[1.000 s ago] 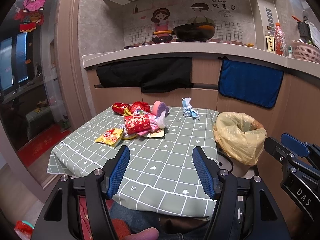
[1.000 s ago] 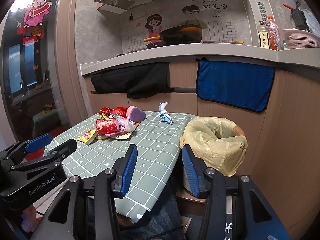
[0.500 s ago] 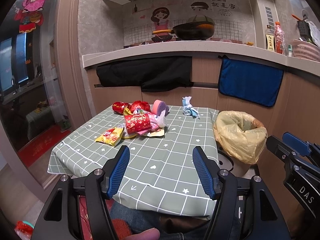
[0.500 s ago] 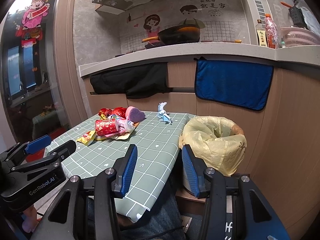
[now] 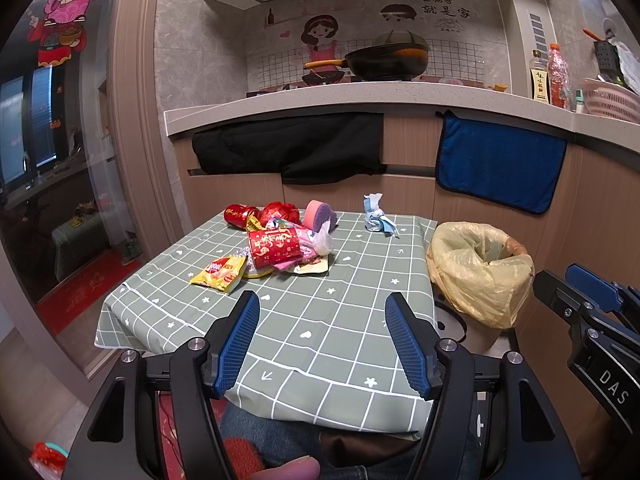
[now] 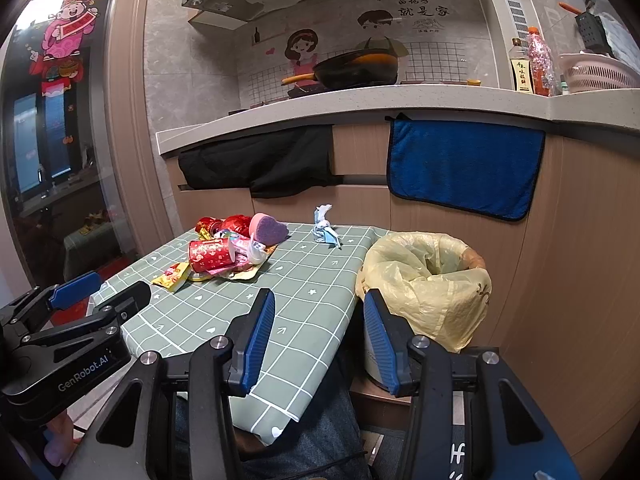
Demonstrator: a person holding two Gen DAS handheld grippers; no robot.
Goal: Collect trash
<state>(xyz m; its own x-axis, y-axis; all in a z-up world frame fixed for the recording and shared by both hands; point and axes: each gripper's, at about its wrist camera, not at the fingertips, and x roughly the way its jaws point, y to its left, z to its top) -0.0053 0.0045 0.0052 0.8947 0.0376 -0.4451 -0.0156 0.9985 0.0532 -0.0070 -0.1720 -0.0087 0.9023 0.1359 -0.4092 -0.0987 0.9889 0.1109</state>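
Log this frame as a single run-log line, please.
phase: pre-grasp | left gripper: open, empty | right gripper: open, empty | trash pile: on table | lined bin: beside table

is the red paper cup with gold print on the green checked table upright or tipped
Tipped. The red paper cup with gold print lies on its side in the litter pile on the green checked table.

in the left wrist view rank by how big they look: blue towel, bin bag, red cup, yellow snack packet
1. blue towel
2. bin bag
3. and 4. red cup and yellow snack packet: near alike, so unranked.

The towel hangs farther back, so it is likely truly the largest.
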